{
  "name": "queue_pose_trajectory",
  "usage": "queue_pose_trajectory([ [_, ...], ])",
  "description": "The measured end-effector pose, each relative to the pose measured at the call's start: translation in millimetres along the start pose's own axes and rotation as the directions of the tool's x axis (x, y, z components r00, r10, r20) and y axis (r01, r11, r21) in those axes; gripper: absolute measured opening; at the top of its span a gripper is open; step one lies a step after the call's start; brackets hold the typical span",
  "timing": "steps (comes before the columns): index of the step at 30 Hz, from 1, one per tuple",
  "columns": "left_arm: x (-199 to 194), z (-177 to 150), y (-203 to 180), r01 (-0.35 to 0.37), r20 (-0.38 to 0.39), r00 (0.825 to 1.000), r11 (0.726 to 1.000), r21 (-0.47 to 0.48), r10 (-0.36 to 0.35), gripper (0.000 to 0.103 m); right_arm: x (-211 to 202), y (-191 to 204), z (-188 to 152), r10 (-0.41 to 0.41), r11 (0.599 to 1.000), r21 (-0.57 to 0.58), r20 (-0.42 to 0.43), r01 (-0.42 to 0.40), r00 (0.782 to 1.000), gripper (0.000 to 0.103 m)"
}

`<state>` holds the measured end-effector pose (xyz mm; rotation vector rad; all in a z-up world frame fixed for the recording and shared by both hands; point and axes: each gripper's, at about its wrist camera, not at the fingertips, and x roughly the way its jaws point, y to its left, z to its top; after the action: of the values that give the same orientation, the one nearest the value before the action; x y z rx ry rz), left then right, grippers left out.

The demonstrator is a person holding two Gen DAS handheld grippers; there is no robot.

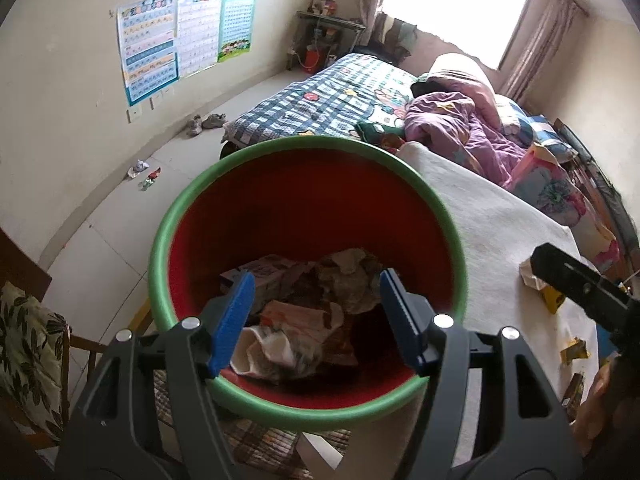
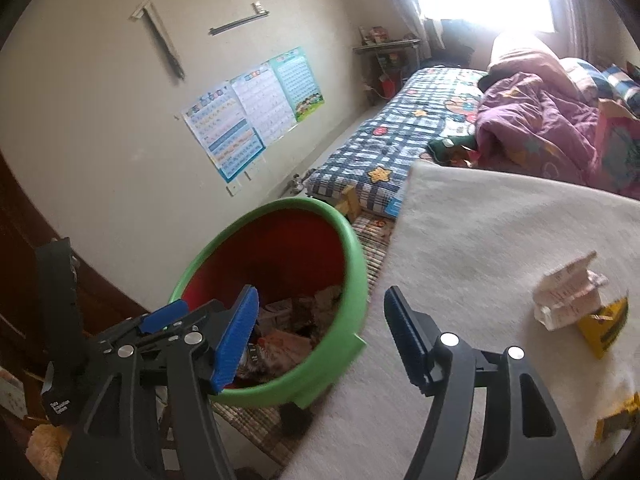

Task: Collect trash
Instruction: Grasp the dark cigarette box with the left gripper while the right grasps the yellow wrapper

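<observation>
A red bin with a green rim [image 1: 168, 236] stands beside a white-covered table [image 1: 500, 224]; it also shows in the right wrist view [image 2: 356, 256]. Crumpled paper and wrappers [image 1: 304, 320] lie inside it. My left gripper [image 1: 316, 320] is open and empty, right above the bin's mouth. My right gripper [image 2: 320, 336] is open and empty, over the table's left edge next to the bin. A crumpled white paper [image 2: 568, 296] and a yellow box [image 2: 604, 326] lie on the table to the right. More yellow scraps [image 1: 574, 350] lie at the table's near right.
A bed with a checked cover [image 1: 320, 100] and a purple quilt [image 1: 460, 128] lies behind the table. Small wrappers [image 1: 144, 174] and shoes [image 1: 206, 123] lie on the floor by the wall. A chair with a leaf-print cushion [image 1: 28, 344] stands at the left.
</observation>
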<state>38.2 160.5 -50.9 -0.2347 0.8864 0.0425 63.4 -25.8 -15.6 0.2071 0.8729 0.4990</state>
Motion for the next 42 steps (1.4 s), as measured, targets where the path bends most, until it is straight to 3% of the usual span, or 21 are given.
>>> queue_pose_trajectory([
  [11,-3,-14,-46,0.051,-0.022,0.999,0.996,0.076,-0.05,0.062,-32,-43,-23,-0.064,0.995,0.08,0.003,0.063,0.998,0.065],
  [21,-4,-33,-100,0.096,-0.055,0.995,0.987,0.132,-0.089,0.062,-83,-119,-52,-0.175,0.971,0.162,-0.008,0.174,0.984,0.067],
  [23,-6,-40,-118,0.105,-0.057,0.994,0.984,0.146,-0.097,0.062,-95,-135,-56,-0.2,0.97,0.139,-0.015,0.2,0.98,0.074],
  [25,-8,-48,-131,0.109,-0.062,0.993,0.983,0.145,-0.101,0.068,-105,-152,-61,-0.23,0.968,0.092,-0.037,0.233,0.972,0.074],
  [29,-13,-65,-160,0.119,-0.072,0.991,0.984,0.134,-0.11,0.069,-116,-192,-74,-0.265,0.964,-0.005,-0.117,0.266,0.957,0.074],
  [33,-19,-90,-196,0.19,-0.109,0.979,0.968,0.163,-0.174,0.072,-110,-221,-86,-0.27,0.962,-0.104,-0.201,0.253,0.942,0.074],
  [36,-23,-114,-233,0.239,-0.141,0.967,0.945,0.224,-0.211,0.073,-103,-231,-93,-0.251,0.959,-0.19,-0.239,0.208,0.938,0.063],
  [38,-23,-131,-256,0.273,-0.174,0.956,0.931,0.241,-0.235,0.073,-95,-237,-99,-0.226,0.961,-0.22,-0.278,0.167,0.934,0.036],
  [39,-23,-137,-264,0.285,-0.188,0.951,0.927,0.243,-0.243,0.073,-92,-240,-100,-0.214,0.964,-0.221,-0.296,0.151,0.931,0.03],
  [42,-24,-156,-290,0.332,-0.237,0.932,0.908,0.255,-0.274,0.073,-90,-248,-103,-0.177,0.97,-0.214,-0.314,0.112,0.933,0.023],
])
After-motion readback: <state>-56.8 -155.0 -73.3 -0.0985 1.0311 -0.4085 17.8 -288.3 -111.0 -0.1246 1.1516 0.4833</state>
